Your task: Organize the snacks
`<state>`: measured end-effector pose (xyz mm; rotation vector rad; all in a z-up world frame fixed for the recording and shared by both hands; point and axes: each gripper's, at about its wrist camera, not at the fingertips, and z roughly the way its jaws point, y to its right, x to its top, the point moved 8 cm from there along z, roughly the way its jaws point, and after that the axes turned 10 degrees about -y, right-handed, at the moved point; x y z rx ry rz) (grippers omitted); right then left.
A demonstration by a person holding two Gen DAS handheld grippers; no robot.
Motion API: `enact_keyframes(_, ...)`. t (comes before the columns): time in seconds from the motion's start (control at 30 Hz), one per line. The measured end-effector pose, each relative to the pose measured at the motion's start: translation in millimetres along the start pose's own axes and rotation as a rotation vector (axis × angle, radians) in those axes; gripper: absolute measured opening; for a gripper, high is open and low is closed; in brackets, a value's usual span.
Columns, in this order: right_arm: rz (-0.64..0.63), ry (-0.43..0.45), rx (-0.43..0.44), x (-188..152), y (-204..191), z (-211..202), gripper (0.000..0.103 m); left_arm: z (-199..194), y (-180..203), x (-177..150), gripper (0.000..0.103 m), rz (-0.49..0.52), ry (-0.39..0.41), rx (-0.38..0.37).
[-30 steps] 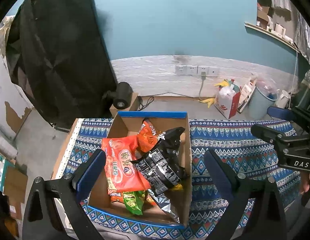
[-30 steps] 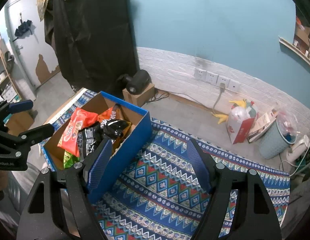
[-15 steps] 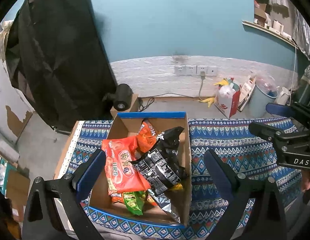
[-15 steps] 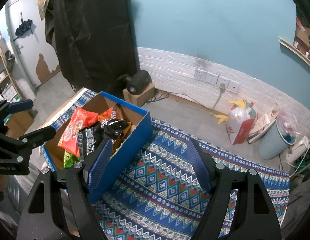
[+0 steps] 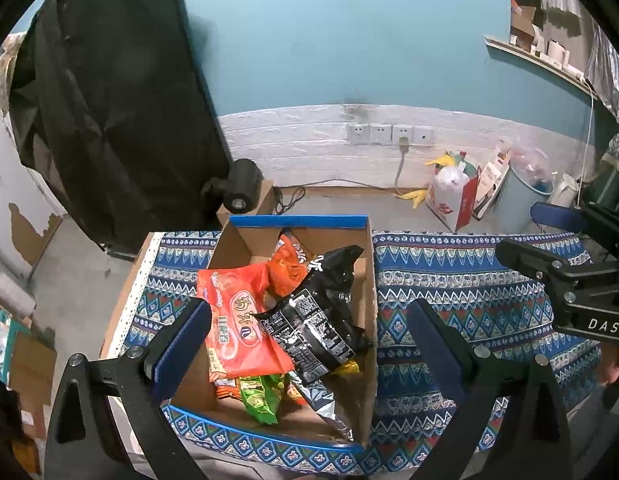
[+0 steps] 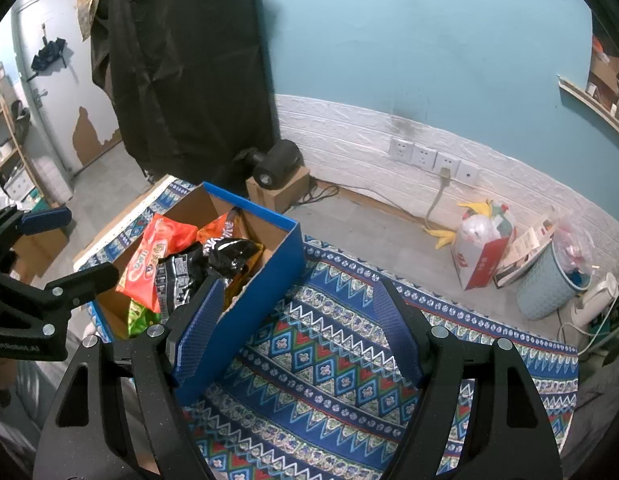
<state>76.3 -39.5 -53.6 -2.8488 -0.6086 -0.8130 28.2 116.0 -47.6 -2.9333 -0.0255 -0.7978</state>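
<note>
My left gripper (image 5: 309,340) hangs over the near end of the open blue-edged cardboard box (image 5: 301,222), jaws spread wide and holding nothing. My right gripper (image 6: 297,320) sits above the blue zigzag-patterned cloth (image 6: 341,360) covering the counter, just right of the box's blue side wall, jaws also wide and empty. Inside the box the snacks lie piled together: a small green packet (image 5: 261,398) at the near end, a large orange-red packet (image 5: 239,320) on the left, a black crinkled bag with white print (image 5: 317,312) leaning across the middle toward the right wall, and a smaller orange bag (image 5: 287,266) behind it. Beyond the counter's far edge, a black cylindrical device (image 5: 239,192) rests on a small cardboard carton on the floor. Farther right, a red-and-white paper bag (image 5: 453,200) stands beside a pale blue bin (image 5: 513,208), against the white brick-pattern wall panel.
</note>
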Motion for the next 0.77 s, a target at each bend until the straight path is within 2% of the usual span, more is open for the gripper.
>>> enact_keyframes(0.77, 0.002, -0.003, -0.002, -1.1, -0.8, 0.9, 0.076, 1.1, 0.9, -1.6, 0.099, -0.021, -0.014, -0.022)
